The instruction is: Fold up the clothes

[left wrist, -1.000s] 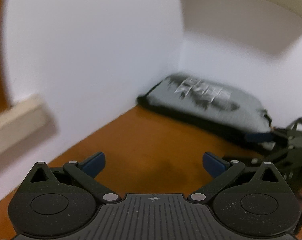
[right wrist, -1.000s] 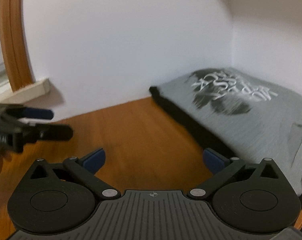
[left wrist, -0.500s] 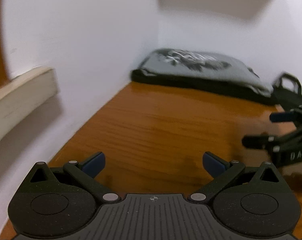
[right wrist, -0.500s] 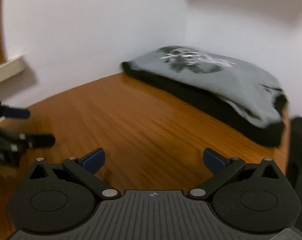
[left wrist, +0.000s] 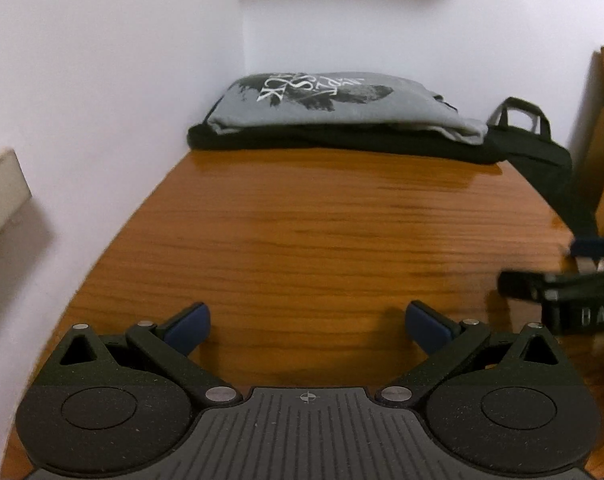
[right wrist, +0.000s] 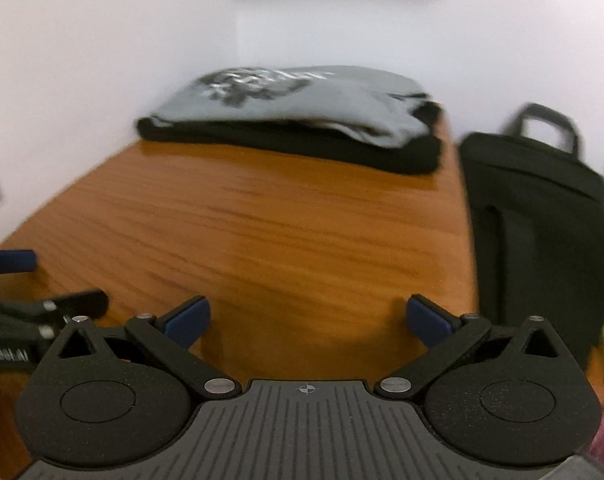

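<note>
A folded grey T-shirt with a dark printed graphic (left wrist: 342, 108) lies atop a folded black garment (left wrist: 334, 142) in the far corner of the brown wooden table (left wrist: 310, 232). A black fabric bag with handles (right wrist: 538, 208) stands just beside them. The left gripper (left wrist: 308, 326) and right gripper (right wrist: 308, 322) both gape empty over bare wood.

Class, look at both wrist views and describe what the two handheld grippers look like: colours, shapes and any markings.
Both the left gripper and the right gripper are matte black, with two round discs, angled linkage arms with silver pivot pins, a ribbed centre plate bearing a small crosshair mark, and dark blue fingertips. White lettering shows on each gripper's side, too blurred to read fully.
</note>
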Demonstrator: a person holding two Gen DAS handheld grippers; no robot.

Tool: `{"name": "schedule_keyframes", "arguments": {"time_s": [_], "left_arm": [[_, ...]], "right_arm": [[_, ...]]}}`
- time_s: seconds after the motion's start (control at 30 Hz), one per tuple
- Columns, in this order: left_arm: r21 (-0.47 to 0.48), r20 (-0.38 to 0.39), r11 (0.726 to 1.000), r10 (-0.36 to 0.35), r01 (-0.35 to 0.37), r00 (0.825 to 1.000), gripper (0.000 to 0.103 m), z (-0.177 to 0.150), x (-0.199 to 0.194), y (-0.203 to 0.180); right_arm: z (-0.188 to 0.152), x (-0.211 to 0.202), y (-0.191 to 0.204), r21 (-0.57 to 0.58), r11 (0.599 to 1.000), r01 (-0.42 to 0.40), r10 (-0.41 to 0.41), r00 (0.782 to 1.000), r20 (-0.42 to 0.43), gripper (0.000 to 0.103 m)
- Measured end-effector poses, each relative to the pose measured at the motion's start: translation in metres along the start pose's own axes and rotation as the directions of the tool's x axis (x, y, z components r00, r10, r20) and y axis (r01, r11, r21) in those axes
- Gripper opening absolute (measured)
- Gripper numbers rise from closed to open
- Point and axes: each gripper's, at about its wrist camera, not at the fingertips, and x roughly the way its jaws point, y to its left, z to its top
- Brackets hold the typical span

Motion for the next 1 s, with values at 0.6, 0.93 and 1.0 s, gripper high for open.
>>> {"name": "schedule_keyframes", "arguments": {"time_s": [0.6, 0.93, 1.0], "left_arm": [[0.036, -0.002, 0.998, -0.041, 0.041, 0.999, 0.103, -0.001, -0.004, 0.002], [0.030, -0.002, 0.999, -0.039, 0.039, 0.999, 0.103, -0.002, -0.004, 0.002], [0.027, -0.002, 0.999, -0.036, 0.036, 0.999, 0.103, -0.002, -0.004, 0.002]], "right_arm": [[-0.014, -0.015, 0.009, 0.058, 0.994, 0.093, -0.093, 0.996, -0.003, 0.103], [-0.016, -0.016, 0.016, 0.059, 0.994, 0.094, -0.094, 0.996, -0.002, 0.103], [-0.017, -0.016, 0.016, 0.060, 0.994, 0.093, -0.093, 0.996, -0.002, 0.103]]}}
